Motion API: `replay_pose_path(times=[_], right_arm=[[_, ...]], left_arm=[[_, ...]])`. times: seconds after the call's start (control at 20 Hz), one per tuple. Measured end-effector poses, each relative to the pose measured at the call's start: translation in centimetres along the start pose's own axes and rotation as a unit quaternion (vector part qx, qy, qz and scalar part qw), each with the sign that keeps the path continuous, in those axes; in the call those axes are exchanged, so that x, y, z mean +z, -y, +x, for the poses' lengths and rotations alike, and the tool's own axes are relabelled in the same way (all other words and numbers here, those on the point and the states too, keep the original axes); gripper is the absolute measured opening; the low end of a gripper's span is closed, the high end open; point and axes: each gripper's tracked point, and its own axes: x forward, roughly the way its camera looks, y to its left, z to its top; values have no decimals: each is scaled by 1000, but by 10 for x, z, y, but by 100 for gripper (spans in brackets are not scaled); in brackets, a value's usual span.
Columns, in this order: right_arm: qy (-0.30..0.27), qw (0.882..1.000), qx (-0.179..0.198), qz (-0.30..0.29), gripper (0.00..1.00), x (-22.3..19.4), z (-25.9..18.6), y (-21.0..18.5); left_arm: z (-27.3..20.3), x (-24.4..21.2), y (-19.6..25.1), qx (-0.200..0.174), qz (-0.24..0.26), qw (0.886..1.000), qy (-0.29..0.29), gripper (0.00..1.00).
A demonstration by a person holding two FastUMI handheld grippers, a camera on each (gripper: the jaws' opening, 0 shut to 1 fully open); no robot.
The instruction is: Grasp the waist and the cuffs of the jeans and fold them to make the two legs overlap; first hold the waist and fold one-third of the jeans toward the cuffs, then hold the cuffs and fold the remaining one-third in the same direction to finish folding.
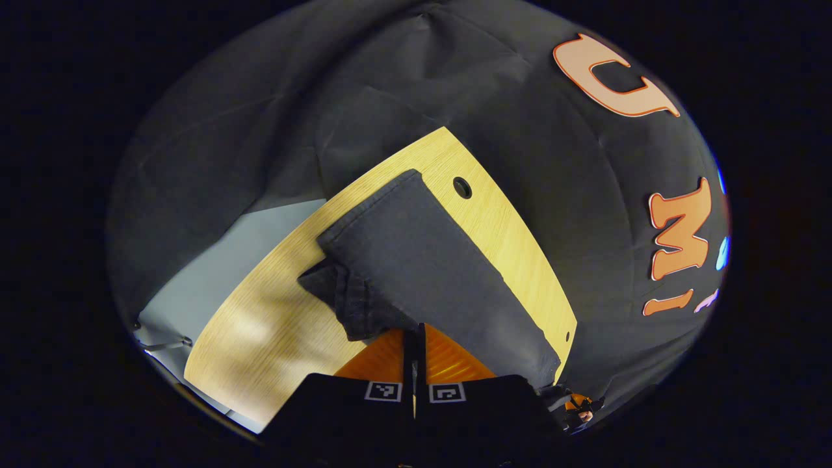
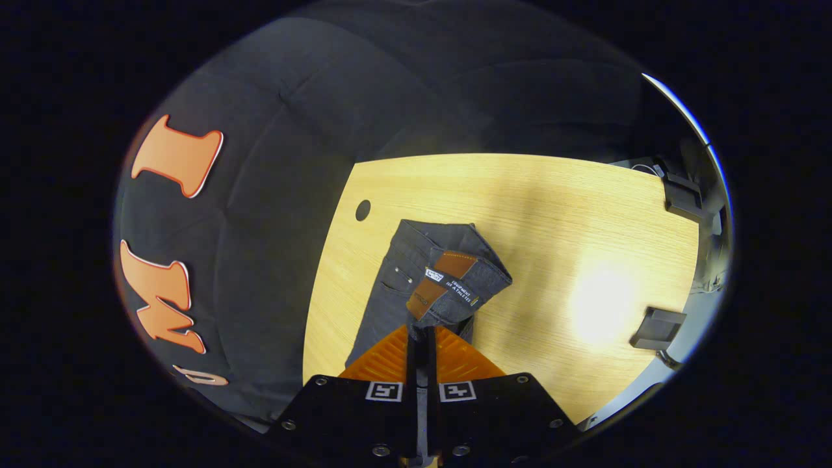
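Observation:
Dark jeans (image 1: 429, 260) lie along the far side of a light wooden table (image 1: 273, 325). In the left gripper view my left gripper (image 1: 415, 333) is shut on one end of the jeans, where a bunched hem (image 1: 338, 292) rises off the table. Seen from the right gripper view, the waist end of the jeans (image 2: 403, 279) is turned up, showing a brown patch (image 2: 448, 273) on the waistband. My right gripper (image 2: 422, 333) is shut on that waistband, just below the patch. The cloth held between both pairs of fingers is hidden.
A round cable hole (image 1: 462, 187) sits in the table near the jeans, seen also as the hole (image 2: 363, 210) in the right gripper view. Black fittings (image 2: 658, 328) stand on the table's right edge. Bare wood (image 2: 572, 227) spreads right of the jeans.

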Motion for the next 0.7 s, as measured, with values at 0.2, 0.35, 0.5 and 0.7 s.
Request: replay_pose_path(times=[0.2, 0.35, 0.5, 0.7], right_arm=[[-18, 1000, -3, -5, 6, 11, 23, -19], [-40, 999, -1, -13, 6, 18, 51, -35], [-58, 998, -12, -25, 7, 21, 84, -54], [-74, 996, -34, -34, 6, 25, 127, -67]], left_arm=[[33, 31, 2, 25, 15, 1000, -1, 1], [57, 51, 7, 44, 21, 999, 1, 1], [80, 70, 13, 68, 27, 997, 1, 1], [104, 92, 15, 96, 32, 995, 5, 1]])
